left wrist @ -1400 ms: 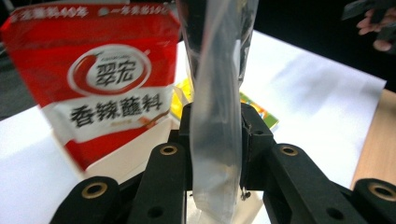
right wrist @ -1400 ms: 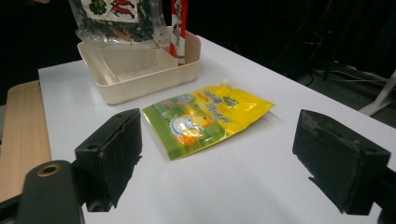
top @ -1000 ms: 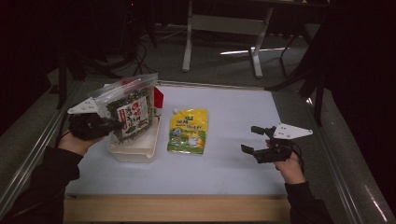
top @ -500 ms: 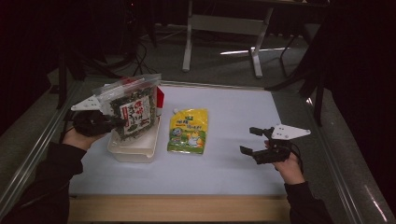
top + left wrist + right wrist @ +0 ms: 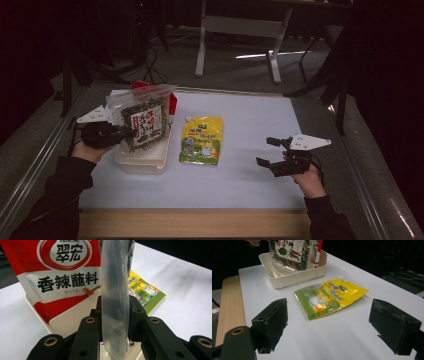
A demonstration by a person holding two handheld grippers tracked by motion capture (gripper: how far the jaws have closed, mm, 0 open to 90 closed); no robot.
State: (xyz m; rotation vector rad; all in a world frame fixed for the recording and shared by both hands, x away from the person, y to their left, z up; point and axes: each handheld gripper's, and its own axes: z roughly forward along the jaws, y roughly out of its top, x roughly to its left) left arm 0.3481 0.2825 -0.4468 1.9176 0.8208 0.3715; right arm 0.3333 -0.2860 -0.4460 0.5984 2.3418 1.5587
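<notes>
Left hand-held gripper (image 5: 131,133) was clamped on the side edge of a clear zip bag of dried veg/chili mix (image 5: 144,121), pads pinching the film flat between them per the left gripper view (image 5: 116,302). Bag hung upright, long axis roughly vertical, bottom edge low over or maybe already touching the floor of the cream tray (image 5: 142,162); contact wasn't clear from the high view. Right gripper view had the bag's (image 5: 293,253) lower part inside the tray's (image 5: 294,277) walls, so the relation that mattered was straight down: tray directly under the held bag, no lateral offset to speak of.

A red-and-white seasoning pouch (image 5: 60,275) stood in the same tray on the far side of the bag, close beside it, so the free slot was the near half.

Left forearm came in from the lower left, wrist about level, gripper pointing right across the tray's near-left corner.

Right hand-held gripper (image 5: 272,152) sat well apart on the right of the surface (image 5: 250,185), jaws wide apart, nothing between them, aimed left at the yellow-green spout pouch (image 5: 202,140). That pouch lay flat betw tray and right hand, long axis running away from the person, spout at the far end. Right hand was the nearer one to it.

Judgement: next for the left was lower and let go; the right looked staged for the spout pouch.
</notes>
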